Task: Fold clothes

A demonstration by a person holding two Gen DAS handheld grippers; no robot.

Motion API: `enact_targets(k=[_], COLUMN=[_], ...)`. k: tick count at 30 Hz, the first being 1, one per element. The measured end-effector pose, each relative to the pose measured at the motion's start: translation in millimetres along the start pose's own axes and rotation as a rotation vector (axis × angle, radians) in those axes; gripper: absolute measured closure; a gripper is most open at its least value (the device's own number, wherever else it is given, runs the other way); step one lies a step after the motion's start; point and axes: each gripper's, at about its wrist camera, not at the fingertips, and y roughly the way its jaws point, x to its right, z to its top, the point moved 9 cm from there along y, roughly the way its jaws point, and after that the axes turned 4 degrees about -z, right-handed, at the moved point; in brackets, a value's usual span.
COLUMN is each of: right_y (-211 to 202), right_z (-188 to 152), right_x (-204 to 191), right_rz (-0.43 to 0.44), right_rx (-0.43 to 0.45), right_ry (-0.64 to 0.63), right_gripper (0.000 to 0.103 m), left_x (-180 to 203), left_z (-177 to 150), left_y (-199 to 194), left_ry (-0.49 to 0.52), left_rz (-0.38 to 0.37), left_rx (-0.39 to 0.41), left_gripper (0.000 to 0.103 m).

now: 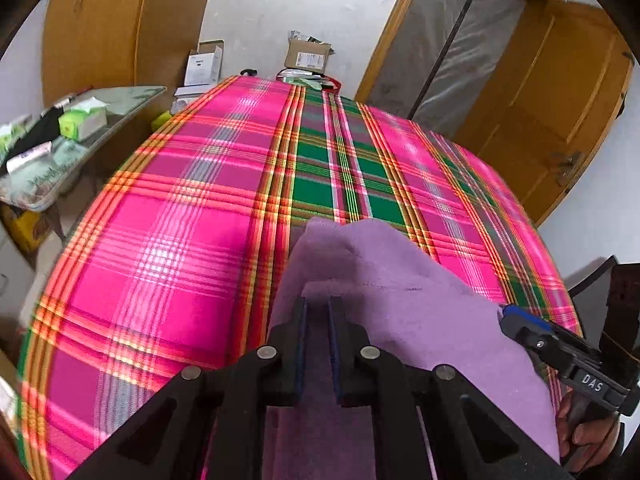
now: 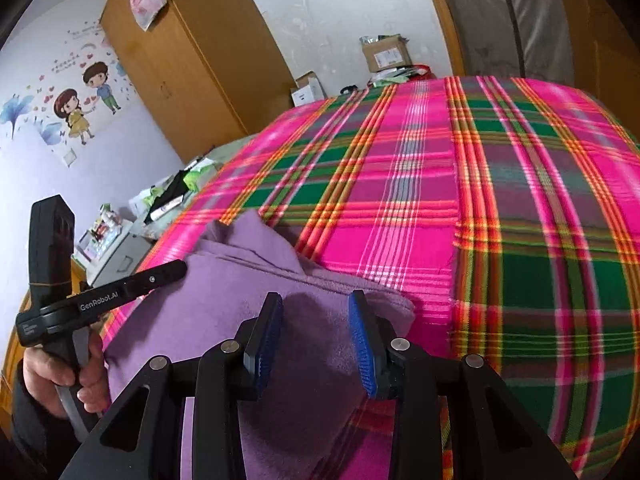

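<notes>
Mid-fold: purple top [image 1: 400, 280] bunched on plaid bed [image 1: 160, 240], not yet flat; left gripper [image 1: 317, 308] nearly closed, pinching its edge; right gripper [image 2: 316, 308] wide, gripping nothing

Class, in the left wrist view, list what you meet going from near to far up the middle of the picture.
Left hand-held gripper → purple garment → plaid blanket → cardboard box → white wall

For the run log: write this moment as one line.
stage: folding | item: purple fleece garment on pink-green plaid blanket | left gripper: shut on fleece | right gripper: open over fleece
</notes>
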Motion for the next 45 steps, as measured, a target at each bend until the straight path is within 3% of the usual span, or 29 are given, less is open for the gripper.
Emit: enact_targets(k=[10, 13, 15, 19, 23, 32, 45], right_y=[7.4, -6.9, -22.4, -50.1, -65.3, -62.2, -59.3], right_z=[-0.2, -1.7, -5.5, -20.8, -42.6, -73.8, -76.3], right_x=[-1.1, -5.3, -12.1, -30.6, -54.8, -63.4, -59.0], right_rz=[-0.021, -0.016, 0.034, 0.098, 0.138, 0.057, 0.023], right_rx=[-0.006, 0.008, 0.038, 0.079, 0.084, 0.035, 0.01], right_ry=[-0.004, -0.004, 0.011, -0.014, -0.101, -0.232, -0.226], right_gripper=[0.067, 0.067, 0.064, 0.064, 0.064, 0.064, 0.062], left_x=[0.0, 6.0, 14.3, 33.8, 32.3, 14.7, 8.6], left_z=[-0.6, -5.6, -11.8, -40.5, -79.0, -101.2, -104.2], left_y=[-3.5, -30.2, -49.8, -80.0, -82.8, -85.6, -84.6], left_ry=[0.006, 0.019, 0.038, 0.07, 0.064, 0.055, 0.013], left_rz=[0.003, 0.014, 0.001, -0.034, -0.034, -0.003, -0.035], left_rx=[0.048, 0.078, 0.109, 0.143, 0.109, 0.107, 0.111], left_gripper=[0.089, 0.089, 0.089, 0.089, 0.089, 0.093, 0.093])
